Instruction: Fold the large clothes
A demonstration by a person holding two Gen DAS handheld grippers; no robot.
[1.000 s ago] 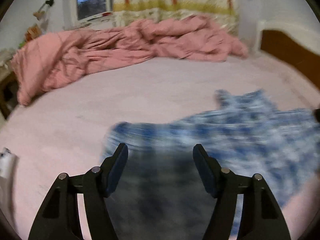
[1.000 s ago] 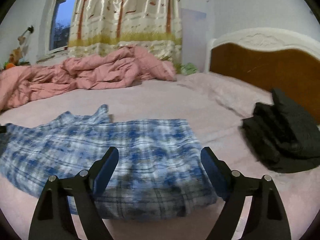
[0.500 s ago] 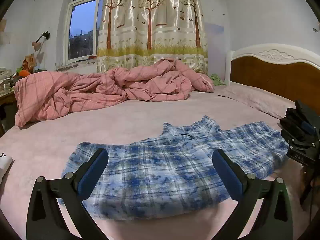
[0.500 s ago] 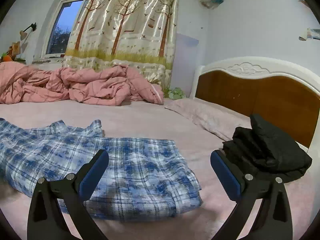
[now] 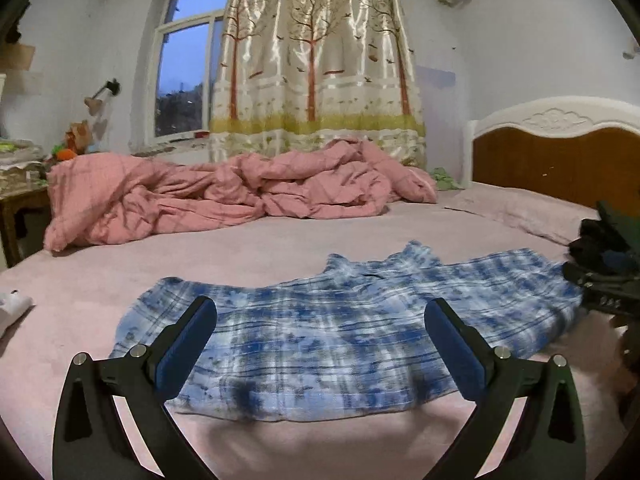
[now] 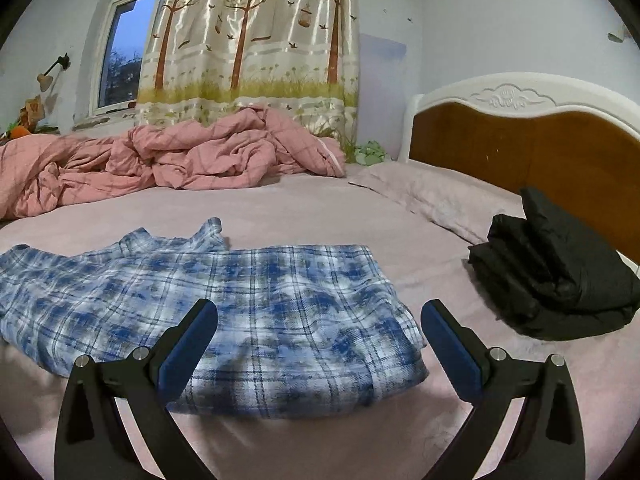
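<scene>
Since the earlier frame, we see both grippers widen fully and back off the blue plaid shirt (image 6: 248, 320). Left gripper (image 5: 320, 344) and right gripper (image 6: 319, 338) stand spread, nothing between them. We find the shirt folded flat on the bed (image 6: 304, 216), a black folded garment (image 6: 560, 280) lying near it.
</scene>
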